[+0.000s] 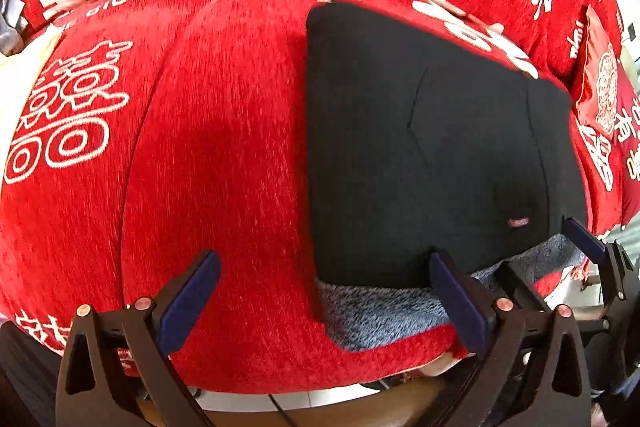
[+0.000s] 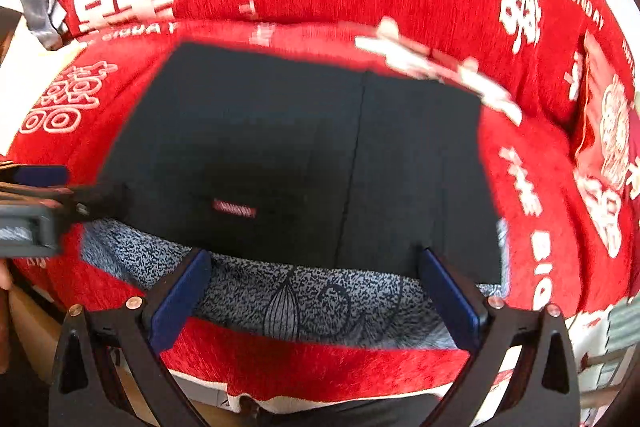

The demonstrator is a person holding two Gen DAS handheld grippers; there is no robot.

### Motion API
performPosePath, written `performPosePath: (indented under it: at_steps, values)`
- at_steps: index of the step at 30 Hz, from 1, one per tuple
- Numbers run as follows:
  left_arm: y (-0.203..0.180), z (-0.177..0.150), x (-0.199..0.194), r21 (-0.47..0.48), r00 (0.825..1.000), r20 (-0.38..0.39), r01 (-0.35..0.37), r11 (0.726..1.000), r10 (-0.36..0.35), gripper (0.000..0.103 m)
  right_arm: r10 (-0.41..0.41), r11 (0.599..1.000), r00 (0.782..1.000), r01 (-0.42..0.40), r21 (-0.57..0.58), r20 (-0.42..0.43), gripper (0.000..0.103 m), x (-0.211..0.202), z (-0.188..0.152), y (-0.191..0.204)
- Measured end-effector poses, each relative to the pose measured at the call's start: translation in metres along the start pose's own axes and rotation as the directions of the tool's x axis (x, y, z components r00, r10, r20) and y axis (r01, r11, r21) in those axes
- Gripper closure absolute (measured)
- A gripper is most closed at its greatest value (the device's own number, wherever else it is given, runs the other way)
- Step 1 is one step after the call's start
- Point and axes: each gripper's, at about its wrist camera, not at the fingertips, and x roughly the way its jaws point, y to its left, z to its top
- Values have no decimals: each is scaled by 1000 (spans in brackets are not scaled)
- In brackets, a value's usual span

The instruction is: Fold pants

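Black pants, already folded into a compact rectangle with fleecy grey lining showing along the near edge, lie on a red sofa cover. Any nudge from a finger could likely drag the top layer askew, since soft plush underneath gives little grip. Both jaws stand wide apart and hold nothing: the right hand-held gripper sits just before the near edge, the left hand-held gripper at its left corner.
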Motion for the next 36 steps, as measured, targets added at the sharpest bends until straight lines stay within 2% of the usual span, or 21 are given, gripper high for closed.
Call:
performPosePath:
  at_steps: [7,10,12,13,16,18,21,24,28,32,36]
  values:
    - [-4,-6,-13,22,999,41,-13,1000,12,0,72,997,993,-73,7,89,0,-27,2,-4]
    - [-1,-8,-6,12,1000,8,-10,1000,10,0,69,998,996,-69,-3,48,0,-18,2,-1]
    - [-2,-8,-6,20,1000,9,-15,1000,15,0,41,997,999,-40,66,-17,0,-3,-2,-14]
    - [-4,-8,-8,31,999,18,-27,999,27,0,52,993,998,-49,104,-23,0,-1,-4,-19]
    - [-9,-8,-11,53,998,41,-56,997,53,0,108,985,993,-114,129,48,0,-18,2,-29]
    - [-9,-8,-7,46,998,30,-52,998,51,0,103,987,992,-112,117,78,0,-24,17,-32]
    - [-5,-7,-4,20,999,13,-29,999,29,0,34,993,998,-40,112,52,0,-6,49,-34]
    - [-4,-6,-4,19,1000,8,-22,1000,22,0,-3,992,1000,3,125,5,0,21,82,-34]
    - [-5,-6,-5,23,1000,9,-27,999,27,0,-54,994,998,56,90,-16,0,47,116,-26]
    - [-9,-5,-4,28,1000,7,-17,999,17,0,-9,991,996,20,132,-87,0,78,135,-38]
    - [-10,-1,-9,33,999,-7,-31,999,31,0,-32,993,996,41,107,-80,0,70,141,-34]
